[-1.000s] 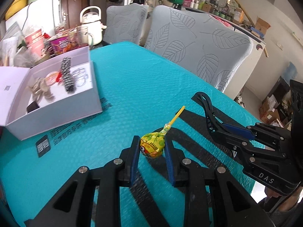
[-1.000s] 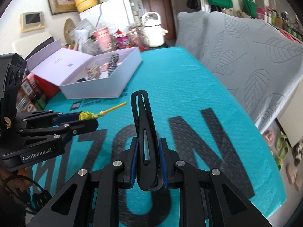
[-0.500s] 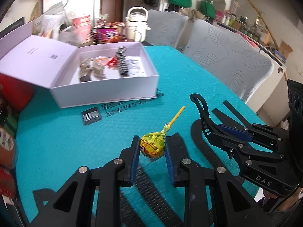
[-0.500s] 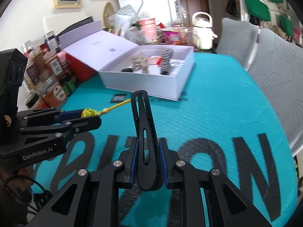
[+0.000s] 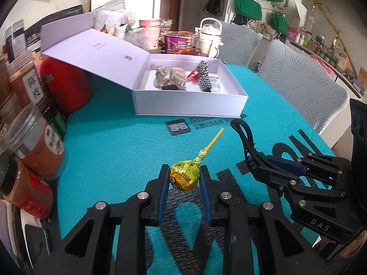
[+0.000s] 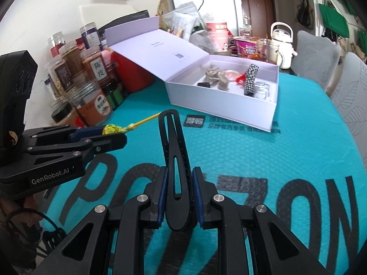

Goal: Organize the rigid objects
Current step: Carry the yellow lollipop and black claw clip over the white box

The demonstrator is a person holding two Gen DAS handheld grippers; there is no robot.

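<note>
Above the teal bubble-textured tabletop [image 5: 119, 142], the left gripper [image 5: 183, 183] has its jaws clamped on a yellow-wrapped lollipop [image 5: 184, 175] and the right gripper [image 6: 179, 197] on a black hair clip [image 6: 175, 160], the open white box [image 6: 220, 105] unobstructed ahead; only the right wrist view shows the spice jars [image 6: 91, 91] fully.

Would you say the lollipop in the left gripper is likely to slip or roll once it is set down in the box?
The lollipop looks light, and its glossy wrapper may be slippery between the left gripper pads. Its round head could roll, though the stick should limit that to an arc.
</note>
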